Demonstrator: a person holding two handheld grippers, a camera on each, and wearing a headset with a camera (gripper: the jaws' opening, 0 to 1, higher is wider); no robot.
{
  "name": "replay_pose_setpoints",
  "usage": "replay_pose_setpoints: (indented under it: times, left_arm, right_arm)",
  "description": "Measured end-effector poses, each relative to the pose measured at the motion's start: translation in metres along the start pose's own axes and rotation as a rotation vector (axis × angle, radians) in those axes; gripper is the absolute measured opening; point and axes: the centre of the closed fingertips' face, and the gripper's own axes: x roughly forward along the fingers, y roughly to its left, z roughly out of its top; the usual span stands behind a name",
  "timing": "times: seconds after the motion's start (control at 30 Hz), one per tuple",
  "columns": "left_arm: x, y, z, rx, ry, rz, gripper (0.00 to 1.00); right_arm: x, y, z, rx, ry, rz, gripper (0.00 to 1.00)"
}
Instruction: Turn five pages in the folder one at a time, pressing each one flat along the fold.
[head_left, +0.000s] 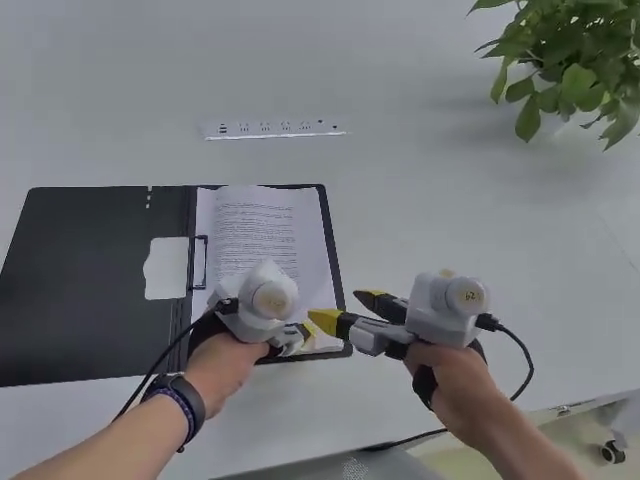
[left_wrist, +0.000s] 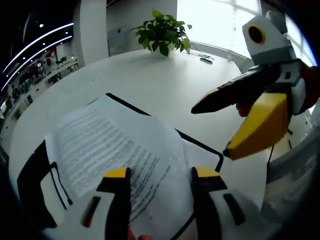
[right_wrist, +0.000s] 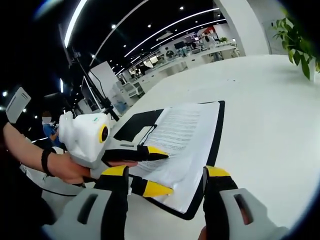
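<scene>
The folder (head_left: 90, 280) is laid open on the worktop (head_left: 450, 180). Its black cover is spread toward 9 o'clock, and the printed pages (head_left: 262, 235) are stacked on the right half, held by a clip (head_left: 200, 262) at the fold. A power strip (head_left: 270, 128) is seen beyond it at 12 o'clock and a plant (head_left: 570, 50) at 2 o'clock.

The left gripper (left_wrist: 160, 175) is held over the near end of the pages with its jaws parted, the sheet lying between and under them. Whether paper is touched cannot be told. The right gripper (head_left: 340, 306) is poised just beside it at 3 o'clock, jaws likewise apart and empty, tips aimed at the near right corner of the stack.

The pages are judged to be light, limp and easily creased (one sheet tends to drag the next along). A hold is best taken on the top sheet alone at its free near corner, well away from the clip, with a gentle pinch. The sheet should then be carried over in an arc toward 9 o'clock and pressed flat along the fold.
</scene>
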Motion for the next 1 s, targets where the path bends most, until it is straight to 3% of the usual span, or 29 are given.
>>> replay_pose_setpoints:
  times: [0.3, 0.4, 0.5, 0.67, 0.8, 1.0]
  left_arm:
    - [0.001, 0.001, 0.000, -0.003, -0.003, 0.004, 0.49]
    - [0.001, 0.001, 0.000, -0.003, -0.003, 0.004, 0.49]
    - [0.001, 0.001, 0.000, -0.004, -0.002, 0.001, 0.49]
    - [0.000, -0.001, 0.001, -0.012, -0.006, -0.009, 0.51]
    - [-0.003, -0.005, 0.001, -0.016, -0.003, -0.029, 0.54]
    - [-0.008, -0.010, 0.003, -0.028, -0.014, -0.049, 0.59]
  right_arm:
    - [0.019, -0.008, 0.000, 0.037, 0.012, 0.026, 0.54]
    - [0.026, -0.010, -0.007, 0.036, 0.038, 0.035, 0.52]
    - [0.028, -0.010, -0.009, 0.038, 0.041, 0.044, 0.45]
    - [0.032, -0.010, -0.011, 0.127, 0.034, 0.072, 0.37]
    - [0.030, -0.013, -0.020, 0.159, 0.033, 0.070, 0.28]
    - [0.025, -0.013, -0.015, 0.214, -0.007, 0.080, 0.15]
